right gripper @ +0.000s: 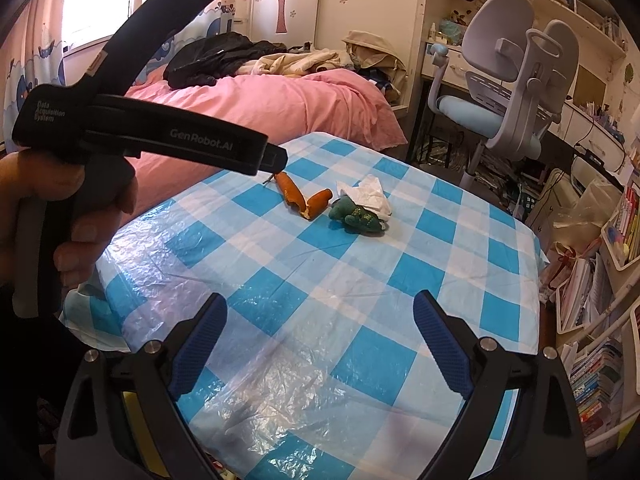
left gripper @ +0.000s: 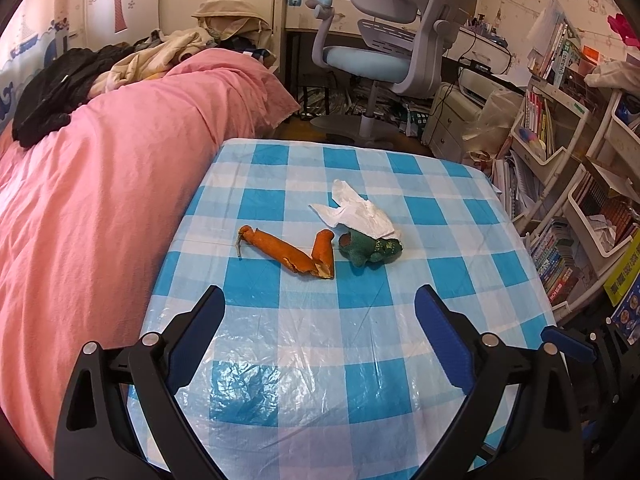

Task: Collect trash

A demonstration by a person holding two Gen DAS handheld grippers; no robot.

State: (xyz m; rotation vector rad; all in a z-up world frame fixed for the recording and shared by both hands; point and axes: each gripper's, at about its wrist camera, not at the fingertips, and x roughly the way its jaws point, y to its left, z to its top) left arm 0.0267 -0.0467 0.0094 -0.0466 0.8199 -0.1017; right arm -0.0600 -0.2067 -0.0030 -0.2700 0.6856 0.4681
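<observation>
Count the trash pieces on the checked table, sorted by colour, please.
Orange: 1, orange peel strip
White: 1, crumpled tissue
Green: 1, dark green crumpled piece
Total: 3

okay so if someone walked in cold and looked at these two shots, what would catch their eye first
Probably the small cluster of trash mid-table on the blue-and-white checked tablecloth: orange peel, with a crumpled white tissue lying partly over a dark green wad just to its right. Next, the pink bed along the table's left side, and both grippers, left gripper and right gripper, open and empty.
</observation>
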